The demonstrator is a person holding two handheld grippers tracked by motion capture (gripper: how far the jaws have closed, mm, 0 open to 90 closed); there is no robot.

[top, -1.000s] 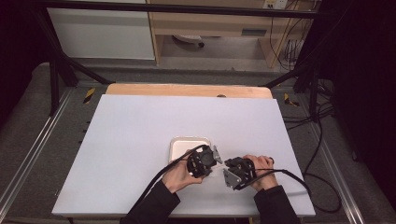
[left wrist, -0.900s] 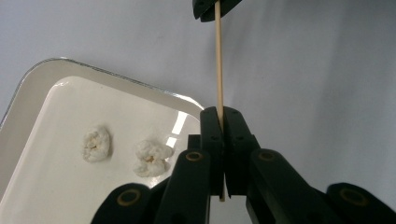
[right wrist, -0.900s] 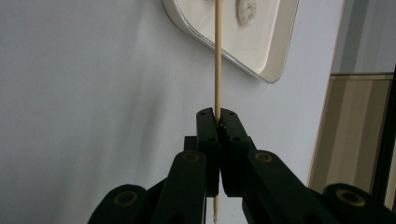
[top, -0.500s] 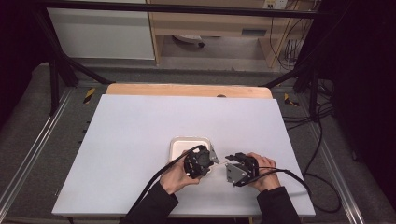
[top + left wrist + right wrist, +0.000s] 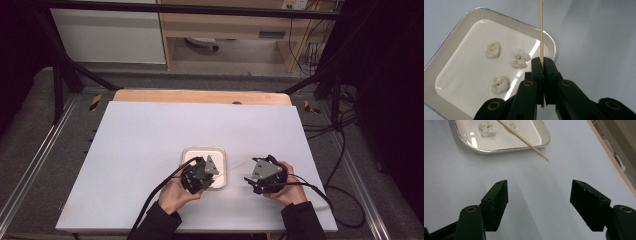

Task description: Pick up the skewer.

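over the glossy square tray, black fingers pinch a thin wooden skewer.

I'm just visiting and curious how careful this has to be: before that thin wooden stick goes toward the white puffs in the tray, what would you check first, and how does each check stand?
1. Stick held firmly: ok. The left gripper is shut on the wooden skewer.
2. Other gripper out of the way: ok. The right gripper has just been opening, with nothing between its jaws.
3. Skewer tip free: ok. It hangs over the bare table, beside the tray.
4. Pieces available: ok. Three white puffs lie apart in the tray.
5. Tray steady: cannot tell; nothing holds it.
6. Tip sharp enough to pierce: cannot tell.
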